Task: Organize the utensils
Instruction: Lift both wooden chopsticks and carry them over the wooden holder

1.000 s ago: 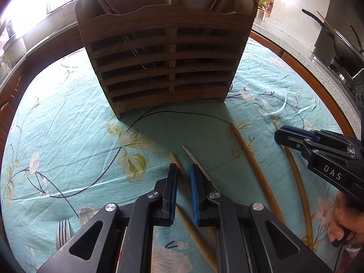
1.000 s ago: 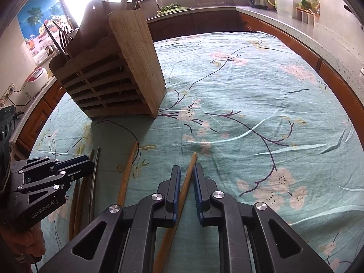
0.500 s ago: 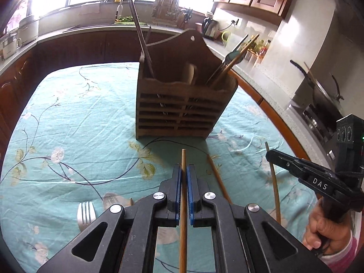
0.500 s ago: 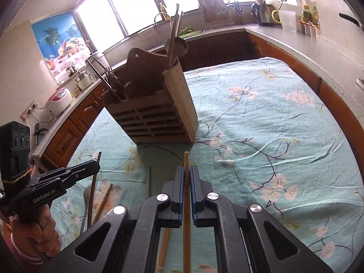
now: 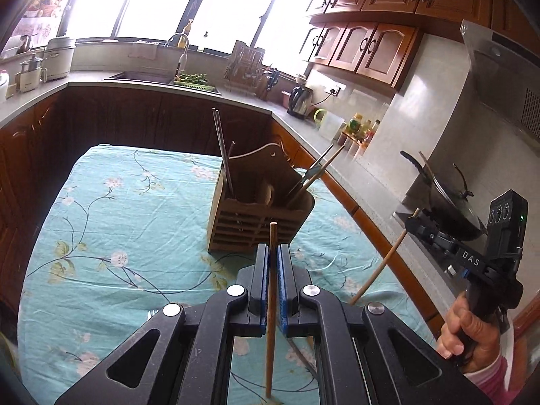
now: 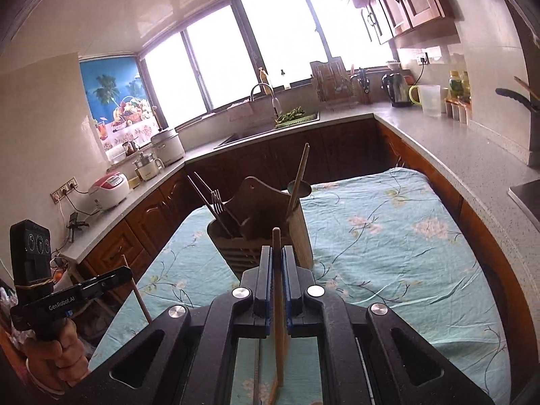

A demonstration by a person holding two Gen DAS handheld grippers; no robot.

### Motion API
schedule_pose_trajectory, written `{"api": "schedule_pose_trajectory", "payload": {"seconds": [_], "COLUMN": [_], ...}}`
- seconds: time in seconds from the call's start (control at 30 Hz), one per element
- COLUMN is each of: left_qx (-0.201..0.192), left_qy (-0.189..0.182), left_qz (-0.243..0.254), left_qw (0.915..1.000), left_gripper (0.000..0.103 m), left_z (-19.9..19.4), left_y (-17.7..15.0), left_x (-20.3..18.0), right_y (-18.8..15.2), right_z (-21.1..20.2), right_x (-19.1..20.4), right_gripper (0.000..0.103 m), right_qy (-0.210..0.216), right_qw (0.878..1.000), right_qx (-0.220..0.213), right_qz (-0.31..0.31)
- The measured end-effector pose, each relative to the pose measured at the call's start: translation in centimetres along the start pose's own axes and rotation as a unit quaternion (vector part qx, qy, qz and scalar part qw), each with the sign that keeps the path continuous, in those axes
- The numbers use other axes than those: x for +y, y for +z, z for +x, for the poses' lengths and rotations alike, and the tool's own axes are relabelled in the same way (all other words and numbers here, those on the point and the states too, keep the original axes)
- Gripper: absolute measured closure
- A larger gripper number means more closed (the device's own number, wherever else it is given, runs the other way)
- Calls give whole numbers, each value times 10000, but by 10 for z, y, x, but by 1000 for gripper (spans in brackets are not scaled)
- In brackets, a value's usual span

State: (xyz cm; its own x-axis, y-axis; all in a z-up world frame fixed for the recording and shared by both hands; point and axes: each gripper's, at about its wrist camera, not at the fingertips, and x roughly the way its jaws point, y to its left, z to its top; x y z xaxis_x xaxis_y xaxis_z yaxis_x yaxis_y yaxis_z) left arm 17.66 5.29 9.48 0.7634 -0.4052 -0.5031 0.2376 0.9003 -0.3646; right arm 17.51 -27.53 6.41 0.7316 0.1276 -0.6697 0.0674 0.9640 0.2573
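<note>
Left claw (image 5: 273, 253) is clamping a wooden chopstick (image 5: 271, 290) between its blue pads; the stick's tip is poking out past the fingers, and its lower end is running down behind the claw body, almost to the frame edge. Right claw (image 6: 277, 253) is likewise clamping a second wooden chopstick (image 6: 278, 303); its lower end is blurring into the claw's shadow.

From the left wrist view, the right claw (image 5: 418, 219) is showing at the right edge, gripped by a hand (image 5: 472, 334) in a pink sleeve, its chopstick (image 5: 384, 260) hanging slantwise below the fingers. From the right wrist view, the left claw (image 6: 121, 275) is showing low left, its chopstick (image 6: 136, 290) crossing it.

Both claws are hovering above the desk with the floral cloth (image 5: 118, 236). The wooden utensil holder (image 5: 256, 216) is standing on the cloth ahead, upright. Metal chopsticks (image 5: 222, 152) are sticking up from its left compartment, a fork (image 6: 217, 202) beside them; other handles are leaning out on the right. The slats are hiding the lower contents. A fork (image 5: 153, 312) on the cloth is mostly hidden behind the left claw.
</note>
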Motion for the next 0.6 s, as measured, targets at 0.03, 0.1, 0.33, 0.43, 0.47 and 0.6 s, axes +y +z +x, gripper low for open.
{"api": "schedule_pose_trajectory", "payload": {"seconds": [0.03,0.1,0.33,0.43,0.47,0.6], "left_qx": [-42,-102,-337,-407,-430,-561], "left_qy": [-17,-44,-37,-27,-23,9], "left_qz": [-5,-10,53,46,52,84], "left_qw": [10000,9999,9994,9992,9991,9984], "left_gripper": [100,100,100,100,100,100], "left_z": [-3,-9,-14,-14,-14,-14], "left_y": [1,2,6,11,13,21], "left_x": [0,0,-1,0,0,0], "right_y": [3,6,15,17,19,25], "right_z": [-1,-3,-4,-4,-3,-1], "right_x": [1,3,9,7,7,8], "right_gripper": [98,98,98,98,98,98], "right_qy": [17,34,65,96,103,112], "right_qw": [10000,9999,9997,9995,9995,9993], "right_qx": [-42,-111,-242,-284,-298,-368], "right_qz": [-6,-20,-64,-28,-23,-17]}}
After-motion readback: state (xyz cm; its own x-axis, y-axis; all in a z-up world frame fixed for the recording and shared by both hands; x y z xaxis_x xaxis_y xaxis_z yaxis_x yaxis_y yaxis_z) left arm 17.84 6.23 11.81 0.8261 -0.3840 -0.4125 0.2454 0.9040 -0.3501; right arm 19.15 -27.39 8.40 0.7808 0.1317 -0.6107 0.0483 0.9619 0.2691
